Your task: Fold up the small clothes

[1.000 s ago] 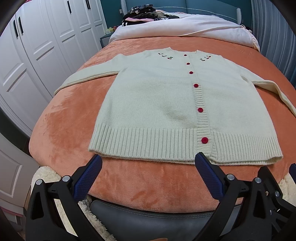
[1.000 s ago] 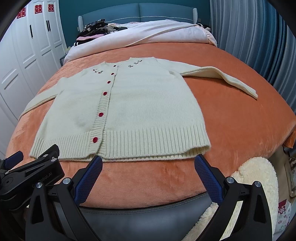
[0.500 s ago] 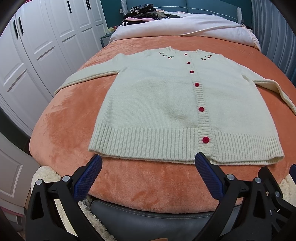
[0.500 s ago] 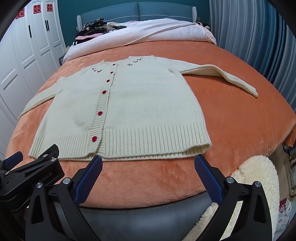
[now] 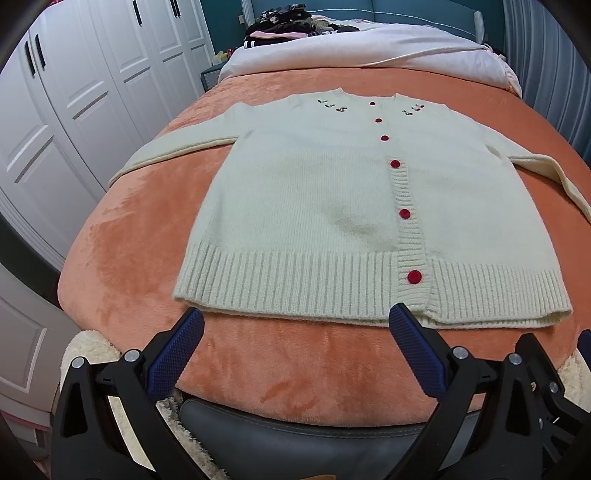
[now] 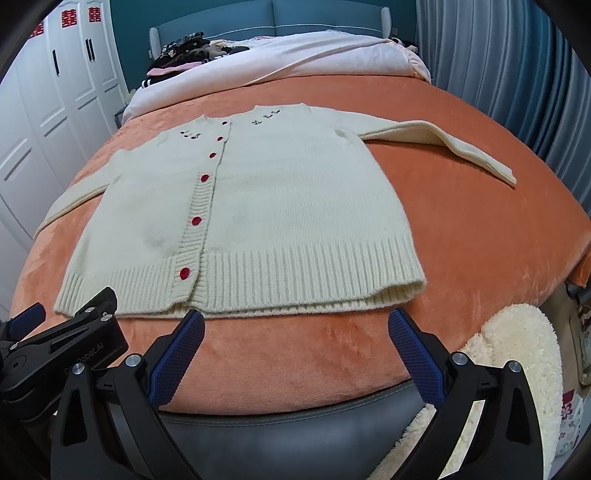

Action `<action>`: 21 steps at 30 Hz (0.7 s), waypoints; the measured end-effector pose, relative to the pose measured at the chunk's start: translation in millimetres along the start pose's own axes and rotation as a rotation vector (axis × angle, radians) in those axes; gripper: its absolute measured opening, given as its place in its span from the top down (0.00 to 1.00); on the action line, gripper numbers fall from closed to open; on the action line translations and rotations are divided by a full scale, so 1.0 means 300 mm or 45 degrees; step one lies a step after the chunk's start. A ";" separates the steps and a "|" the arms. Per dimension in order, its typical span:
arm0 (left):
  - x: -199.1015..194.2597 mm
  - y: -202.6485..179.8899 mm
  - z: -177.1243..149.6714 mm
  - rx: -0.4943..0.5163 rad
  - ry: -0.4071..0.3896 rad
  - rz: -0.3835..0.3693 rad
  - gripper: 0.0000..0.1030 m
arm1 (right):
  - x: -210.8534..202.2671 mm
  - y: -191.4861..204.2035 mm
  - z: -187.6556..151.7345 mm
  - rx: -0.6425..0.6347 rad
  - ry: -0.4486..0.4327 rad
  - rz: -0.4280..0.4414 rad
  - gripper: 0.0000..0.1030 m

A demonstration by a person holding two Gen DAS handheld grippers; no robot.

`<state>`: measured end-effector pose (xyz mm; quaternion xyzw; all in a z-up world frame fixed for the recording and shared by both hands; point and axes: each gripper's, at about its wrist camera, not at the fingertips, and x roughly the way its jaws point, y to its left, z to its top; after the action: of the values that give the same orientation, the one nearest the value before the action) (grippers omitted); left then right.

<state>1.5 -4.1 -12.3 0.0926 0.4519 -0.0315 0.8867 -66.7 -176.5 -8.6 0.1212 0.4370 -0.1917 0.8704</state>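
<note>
A cream knitted cardigan (image 5: 314, 206) with red buttons lies flat and buttoned on the orange bedspread (image 5: 133, 236), both sleeves spread out to the sides. In the right wrist view the same cardigan (image 6: 295, 206) has its right sleeve (image 6: 454, 142) stretched toward the far right. My left gripper (image 5: 295, 321) hovers just short of the ribbed hem, open and holding nothing. My right gripper (image 6: 295, 321) stands open in front of the hem's right half, also with nothing between its fingers. The left gripper's body (image 6: 62, 343) shows at the lower left of the right wrist view.
White wardrobe doors (image 5: 74, 96) line the left side. A white duvet (image 5: 369, 48) and a pile of dark clothes (image 5: 280, 22) lie at the bed's head. A dark padded bed edge (image 6: 295, 424) and a fluffy cream rug (image 6: 517, 362) are below. Grey curtains (image 6: 517, 74) hang at right.
Both grippers have drifted very slightly; the cardigan sits a touch differently in each view. Both remain open and the cardigan lies untouched.
</note>
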 end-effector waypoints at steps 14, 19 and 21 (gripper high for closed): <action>0.035 0.000 0.013 -0.034 0.048 -0.053 0.05 | 0.047 -0.018 0.020 -0.029 0.021 0.047 0.05; 0.053 0.078 0.068 -0.151 0.013 -0.076 0.05 | 0.097 -0.309 0.169 0.247 -0.045 0.190 0.05; 0.066 0.106 0.101 -0.196 0.006 -0.117 0.05 | 0.151 -0.494 0.253 0.442 -0.047 0.240 0.05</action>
<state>41.7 21.7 -6.3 0.0035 0.4590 -0.0371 0.8877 -53.0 -348.4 -7.0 0.3063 0.3681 -0.1842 0.8584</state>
